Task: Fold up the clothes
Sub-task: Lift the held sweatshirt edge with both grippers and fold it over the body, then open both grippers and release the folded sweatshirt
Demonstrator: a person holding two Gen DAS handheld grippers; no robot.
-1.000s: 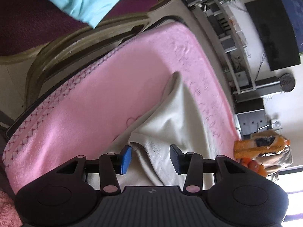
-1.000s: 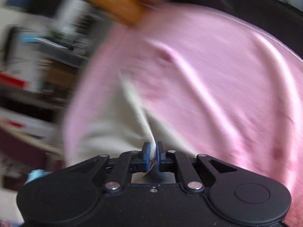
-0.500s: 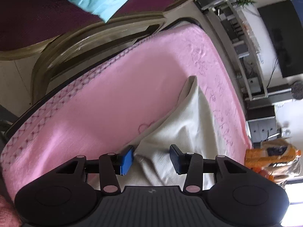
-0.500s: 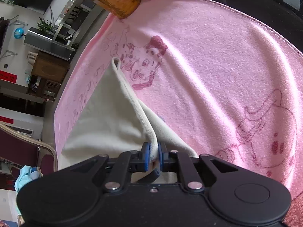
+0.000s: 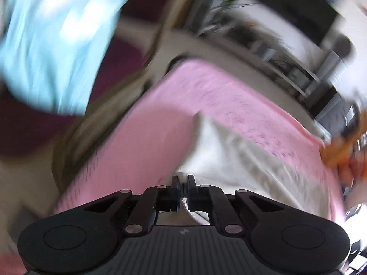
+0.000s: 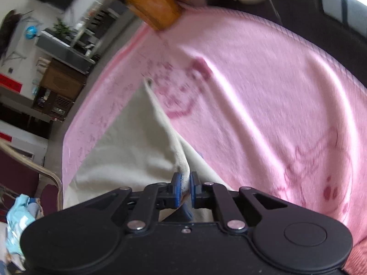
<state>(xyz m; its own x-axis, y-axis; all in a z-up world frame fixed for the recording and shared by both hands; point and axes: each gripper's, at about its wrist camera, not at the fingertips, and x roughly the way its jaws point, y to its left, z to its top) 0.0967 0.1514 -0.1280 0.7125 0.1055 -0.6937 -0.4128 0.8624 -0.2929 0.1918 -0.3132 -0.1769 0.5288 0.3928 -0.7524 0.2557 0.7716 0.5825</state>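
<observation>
A cream garment [image 5: 240,151] lies on a pink printed towel [image 5: 146,137] that covers the table. My left gripper [image 5: 182,186] is shut on the garment's near edge; this view is motion-blurred. In the right wrist view the same cream garment [image 6: 128,142] rises in a ridge to my right gripper [image 6: 185,183], which is shut on a fold of it. The pink towel [image 6: 263,105] spreads out to the right with red cartoon prints.
A light blue cloth [image 5: 52,39] lies on a maroon chair at upper left, and the light blue cloth [image 6: 16,215] shows again at lower left. An orange object [image 6: 149,2] sits at the towel's far edge. Shelves and cabinets [image 6: 62,52] stand beyond the table.
My left gripper has gone from open around the garment's edge to shut on it and is moving fast. The right gripper stays shut on the fold.
</observation>
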